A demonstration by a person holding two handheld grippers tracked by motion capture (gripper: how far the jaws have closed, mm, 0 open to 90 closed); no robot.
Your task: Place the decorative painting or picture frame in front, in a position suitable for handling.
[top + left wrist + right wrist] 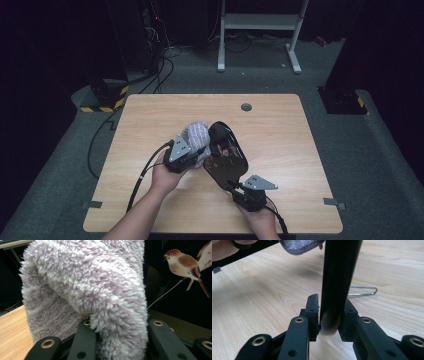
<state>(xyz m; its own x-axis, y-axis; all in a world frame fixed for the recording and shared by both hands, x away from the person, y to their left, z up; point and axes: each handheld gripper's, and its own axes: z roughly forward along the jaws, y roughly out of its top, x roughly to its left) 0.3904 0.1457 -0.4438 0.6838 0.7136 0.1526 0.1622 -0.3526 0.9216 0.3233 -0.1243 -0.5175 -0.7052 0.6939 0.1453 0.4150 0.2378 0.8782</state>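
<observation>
A fluffy lilac cloth (196, 134) is bunched up over the middle of the table, and my left gripper (200, 152) is shut on it. In the left gripper view the cloth (95, 290) bulges up from between the jaws of that gripper (120, 340). Beside the cloth stands a glossy black tray (227, 157), tilted on edge, with a painted bird (182, 263) on its face. My right gripper (235, 187) holds the tray by its near lower edge. In the right gripper view the tray's edge (338, 277) is pinched between the pads of that gripper (329, 315).
The wooden table (150, 115) has a round grommet hole (246, 106) at the back. A thin metal wire loop (364, 292) lies on the wood behind the tray. A white frame (260, 22) and cables (160, 75) are on the floor beyond the table.
</observation>
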